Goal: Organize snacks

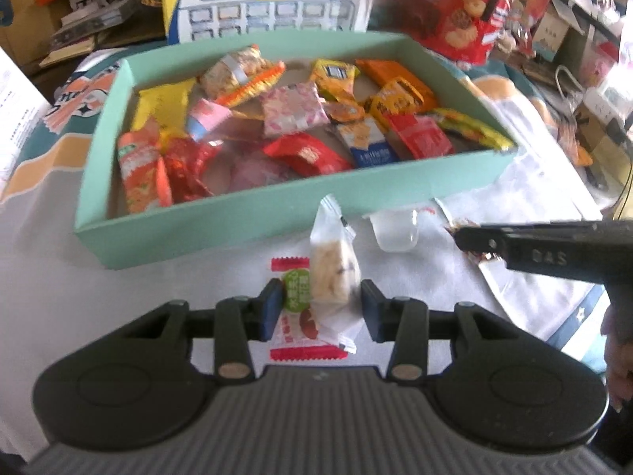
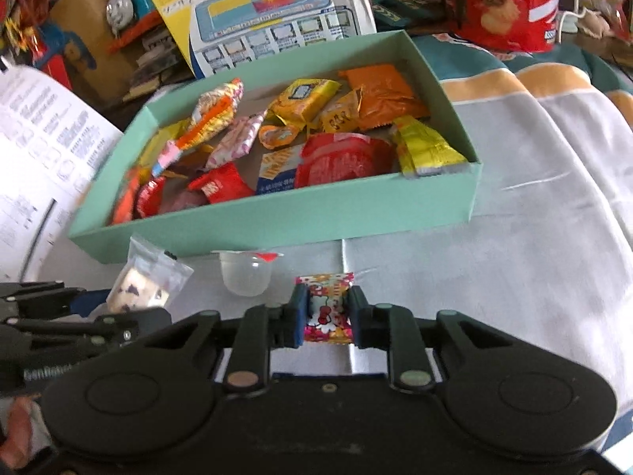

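Note:
A mint-green box [image 1: 245,217] [image 2: 277,217] holds several colourful snack packets. In front of it on the white cloth lie a clear packet with a pale nougat-like snack [image 1: 334,269] [image 2: 138,289], a red-and-white packet with a green label [image 1: 296,304] and a small clear jelly cup [image 1: 395,229] [image 2: 246,275]. My left gripper [image 1: 322,310] is partly closed around the clear packet and the red-and-white packet; its jaws stand beside them. My right gripper [image 2: 326,314] is shut on a small red-and-white cartoon candy packet [image 2: 326,312], also seen from the side [image 1: 474,245].
Behind the box stand a toy laptop carton [image 2: 273,12], a red biscuit bag [image 1: 467,8] [image 2: 510,4] and cluttered boxes. A printed paper sheet [image 2: 35,150] lies at the left. The cloth [image 2: 534,237] is striped at the right.

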